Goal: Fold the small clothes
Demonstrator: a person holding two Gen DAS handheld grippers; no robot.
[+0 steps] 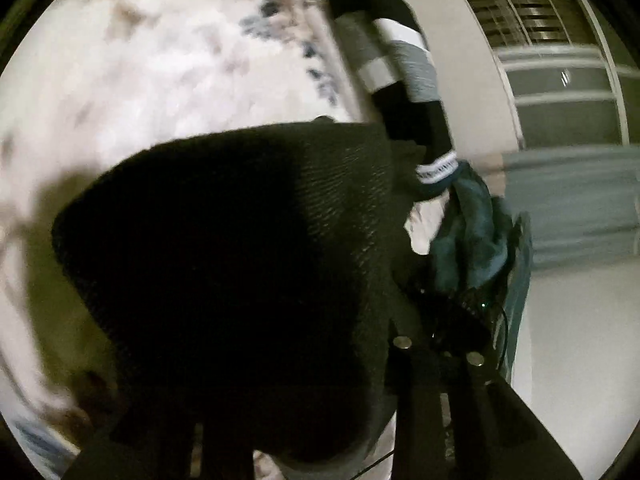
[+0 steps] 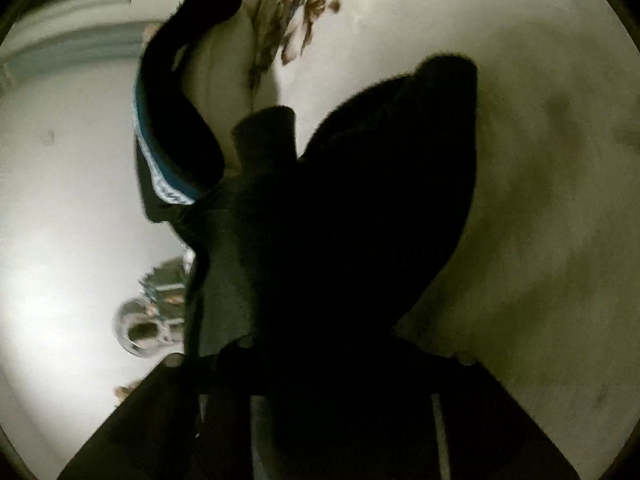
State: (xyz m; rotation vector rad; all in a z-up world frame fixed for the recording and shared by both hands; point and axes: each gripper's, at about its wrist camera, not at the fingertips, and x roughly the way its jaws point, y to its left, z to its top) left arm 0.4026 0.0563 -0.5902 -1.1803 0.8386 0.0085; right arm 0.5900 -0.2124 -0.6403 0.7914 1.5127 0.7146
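A black knitted garment (image 1: 240, 260) hangs in front of the left wrist camera and covers my left gripper (image 1: 320, 420); its jaws are hidden under the cloth. A striped black, grey and white sock (image 1: 400, 60) and a teal cloth (image 1: 472, 236) hang at the right of that view. In the right wrist view the same black garment (image 2: 360, 220) drapes over my right gripper (image 2: 320, 360), whose fingertips are hidden. A black piece with a teal and white band (image 2: 168, 136) hangs to its left.
A white bedspread with a brown and blue floral print (image 1: 160, 60) lies behind the garment; it also shows in the right wrist view (image 2: 288, 20). A window with blinds (image 1: 532, 12) is at the upper right. A pale floor or wall (image 2: 60, 240) fills the left.
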